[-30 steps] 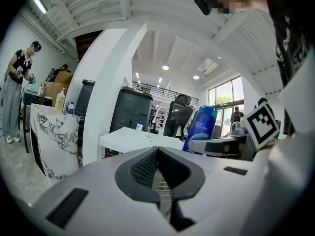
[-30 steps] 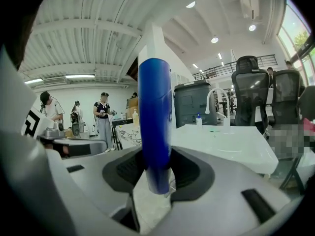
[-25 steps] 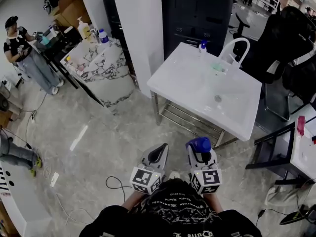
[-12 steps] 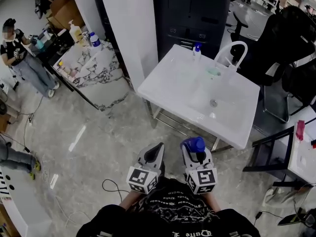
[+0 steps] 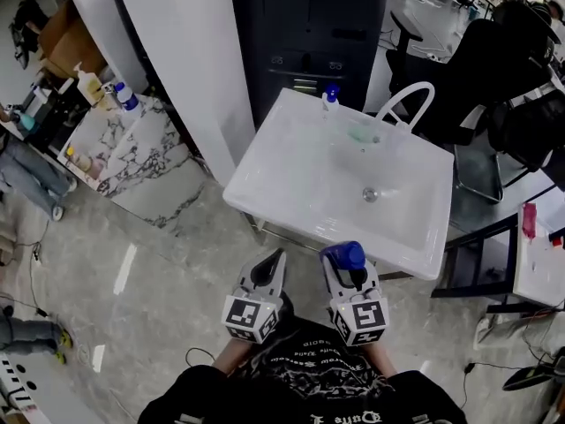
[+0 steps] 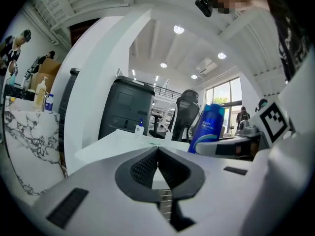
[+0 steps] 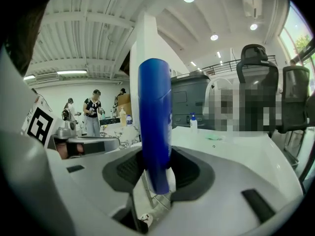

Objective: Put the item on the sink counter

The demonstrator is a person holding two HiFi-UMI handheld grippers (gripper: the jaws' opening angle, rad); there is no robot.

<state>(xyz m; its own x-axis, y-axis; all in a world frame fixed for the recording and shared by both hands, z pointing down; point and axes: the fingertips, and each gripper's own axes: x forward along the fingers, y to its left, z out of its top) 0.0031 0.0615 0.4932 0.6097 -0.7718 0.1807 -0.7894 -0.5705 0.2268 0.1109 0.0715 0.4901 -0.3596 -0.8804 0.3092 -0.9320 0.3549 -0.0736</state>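
A tall blue bottle (image 7: 155,124) stands upright between the pads of my right gripper (image 7: 156,168), which is shut on it; in the head view the blue bottle (image 5: 344,255) shows at the tip of the right gripper (image 5: 349,268), just short of the near edge of the white sink counter (image 5: 282,170). My left gripper (image 5: 267,272) is beside it, its jaws closed together with nothing between them (image 6: 158,162). The blue bottle (image 6: 206,127) shows at the right of the left gripper view.
The sink counter has a basin with a drain (image 5: 371,194), a white arched faucet (image 5: 404,104) and a small pump bottle (image 5: 330,98) at the back. A white pillar (image 5: 190,69) and a marble counter (image 5: 132,162) stand to the left; black chairs (image 5: 508,69) to the right.
The sink counter has come closer and now lies just ahead of both grippers. The right gripper still holds the blue bottle; both grippers keep the same pose.
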